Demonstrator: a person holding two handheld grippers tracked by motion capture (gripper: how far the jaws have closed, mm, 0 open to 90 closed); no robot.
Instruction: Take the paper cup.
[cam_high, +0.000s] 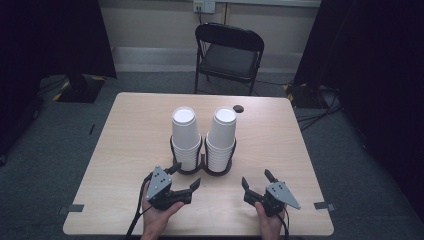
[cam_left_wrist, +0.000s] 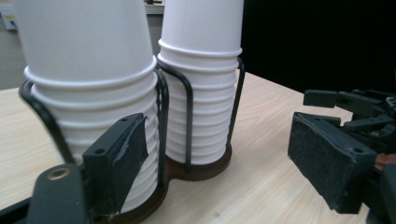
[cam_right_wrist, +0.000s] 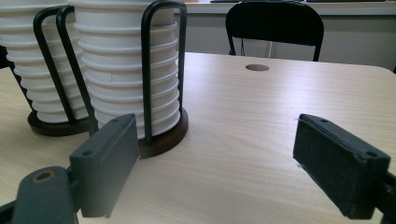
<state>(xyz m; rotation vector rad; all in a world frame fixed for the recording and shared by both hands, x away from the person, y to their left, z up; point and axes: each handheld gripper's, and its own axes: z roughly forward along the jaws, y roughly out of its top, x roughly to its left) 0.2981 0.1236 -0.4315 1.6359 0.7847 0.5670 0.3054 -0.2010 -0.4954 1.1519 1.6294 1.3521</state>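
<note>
— White paper cups are standing in two stacks, aren't they? Where are they sitting?

— Yes. The left stack of cups (cam_high: 185, 135) and the right stack of cups (cam_high: 222, 137) are sitting side by side in a dark twin cup holder (cam_high: 202, 169) with black wire hoops, near the middle of the light wood table (cam_high: 125, 145). The stacks are close together but I cannot tell whether they are touching.

— And what are your hands doing?

— I am holding my left gripper (cam_high: 185, 177) on the near side of the table, just in front of the left stack. Its jaws are standing wide apart and gripping nothing. In the left gripper view one jaw is sitting right beside the holder's base, and I cannot tell if it is touching it.

— The other one?

— I am holding my right gripper (cam_high: 257, 180) to the right of the holder, a little apart from it. Its jaws are also spread wide and empty, pointing across bare tabletop.

— Anything else around?

— A black folding chair (cam_high: 229, 52) is standing beyond the far edge of the table, and a small round hole (cam_high: 238, 108) is showing in the tabletop near that edge.
</note>
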